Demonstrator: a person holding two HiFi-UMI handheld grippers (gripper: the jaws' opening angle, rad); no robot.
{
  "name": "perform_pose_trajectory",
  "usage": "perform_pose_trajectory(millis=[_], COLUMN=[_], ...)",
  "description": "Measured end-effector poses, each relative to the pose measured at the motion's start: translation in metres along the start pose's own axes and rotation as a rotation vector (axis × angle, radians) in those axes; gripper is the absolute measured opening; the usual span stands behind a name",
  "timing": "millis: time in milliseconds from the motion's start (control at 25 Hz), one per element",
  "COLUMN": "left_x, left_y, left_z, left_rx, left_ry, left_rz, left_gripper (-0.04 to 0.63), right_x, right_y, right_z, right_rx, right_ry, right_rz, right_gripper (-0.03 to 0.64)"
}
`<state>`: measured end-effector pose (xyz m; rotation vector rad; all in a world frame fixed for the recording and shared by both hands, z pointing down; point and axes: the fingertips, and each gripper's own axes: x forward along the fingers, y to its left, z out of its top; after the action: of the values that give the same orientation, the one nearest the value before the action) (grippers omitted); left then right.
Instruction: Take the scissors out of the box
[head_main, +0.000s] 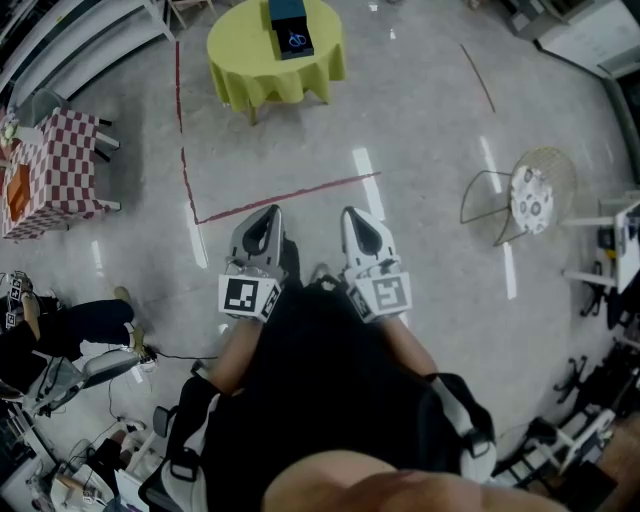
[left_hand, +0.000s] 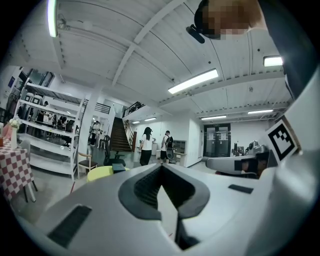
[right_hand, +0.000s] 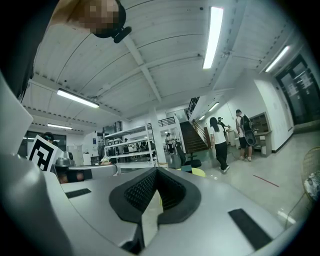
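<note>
scissors (head_main: 296, 40) tiny (blue speck), box (head_main: 288, 22) cropped

Bright, even light falls from long white ceiling strip lamps (right_hand: 212, 37) high above the fingers (right_hand: 139, 192). Pale glare streaks the glossy grey floor (head_main: 430, 120) ahead of them. Both gripper views bulge, with black corners and soft foregrounds.
</note>
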<state>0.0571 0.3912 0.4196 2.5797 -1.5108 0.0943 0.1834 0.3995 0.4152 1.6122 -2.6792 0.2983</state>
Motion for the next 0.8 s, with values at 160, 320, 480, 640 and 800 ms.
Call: perform_pose_trajectory(millis=[160,320,480,640,800], left_x=[0.031,0.068,0.114,0.158,0.197], left_y=[0.011,0.038,0.085,0.130,0.177], left_z=[-0.002,0.001,0.014,0.039,0.061], left_rx=[0.005,0.008,0.014,-0.015,-0.035], left_ry=[-0.001,-0.007,-0.026,-0.050,-0.067], left_rz=[-0.017,-0.031,-0.049,-0.061,-0.083], left_gripper=[-0.003,-0.003,-0.003,-0.003,-0.003], right_x=[0.029,0.068,0.131,0.192,0.255], right_y=[-0.010,-0.031,-0.036,-0.046,-0.052], right_z=[0.000,-0.003,0.010,0.021,0.033], right_rx=[0.014,-0.005,-0.001,-0.026,-0.056], right_ry=[0.003,0.014,0.002,0.013,0.020], right_rz=[0.007,-0.024,-0.021,-0.044,-0.064], right_gripper=[-0.009,-0.008,-0.009,-0.008,-0.008])
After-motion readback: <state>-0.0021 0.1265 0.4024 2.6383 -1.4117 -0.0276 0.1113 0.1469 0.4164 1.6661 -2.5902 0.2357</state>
